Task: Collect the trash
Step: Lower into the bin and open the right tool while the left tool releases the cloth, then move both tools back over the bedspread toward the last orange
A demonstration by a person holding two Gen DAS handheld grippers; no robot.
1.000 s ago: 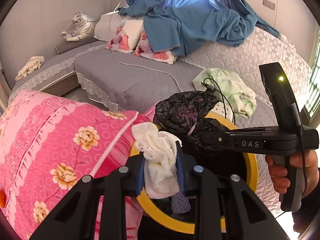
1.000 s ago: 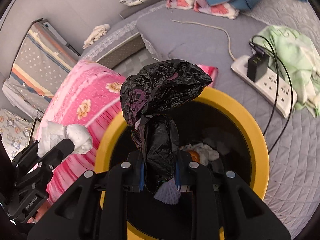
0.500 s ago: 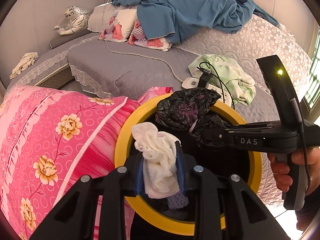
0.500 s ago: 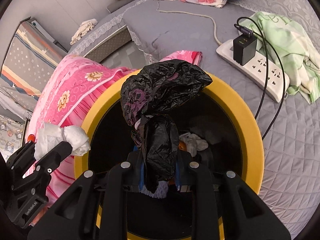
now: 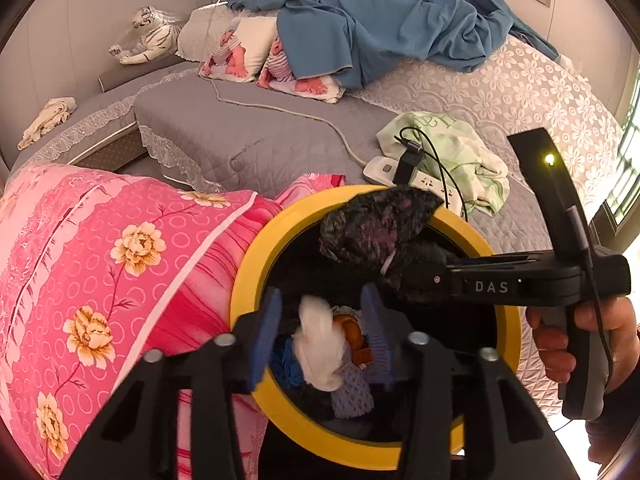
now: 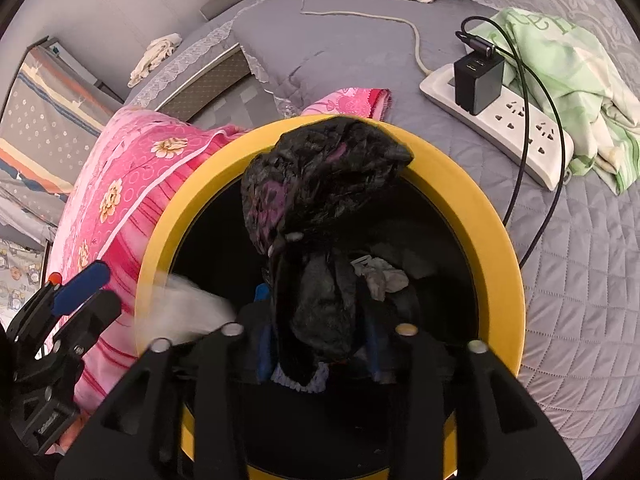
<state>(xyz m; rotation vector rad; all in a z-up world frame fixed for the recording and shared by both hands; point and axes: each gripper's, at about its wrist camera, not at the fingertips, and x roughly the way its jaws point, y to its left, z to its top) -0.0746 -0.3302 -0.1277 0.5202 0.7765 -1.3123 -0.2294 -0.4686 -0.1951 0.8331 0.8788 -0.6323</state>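
A yellow-rimmed black bin point(image 5: 256, 264) stands by the bed; it also shows in the right wrist view point(image 6: 460, 184). My left gripper point(image 5: 322, 332) is open over the bin. A white crumpled tissue point(image 5: 320, 344) is loose between its fingers, dropping into the bin; it appears as a white blur in the right wrist view point(image 6: 188, 312). My right gripper point(image 6: 320, 344) is over the bin with its jaws parted a little, and a crumpled black plastic bag point(image 6: 320, 200) hangs between them. The bag also shows in the left wrist view point(image 5: 372, 232).
A pink floral quilt point(image 5: 100, 272) lies left of the bin. A grey bed point(image 5: 248, 136) carries a white power strip with charger point(image 6: 496, 116), a green cloth point(image 6: 560, 64), a blue blanket point(image 5: 380, 12) and pillows. Other trash lies inside the bin.
My left gripper has opened and let go of the white tissue, which is falling into the bin. Both grippers have moved lower over the bin. The right jaws have parted slightly.
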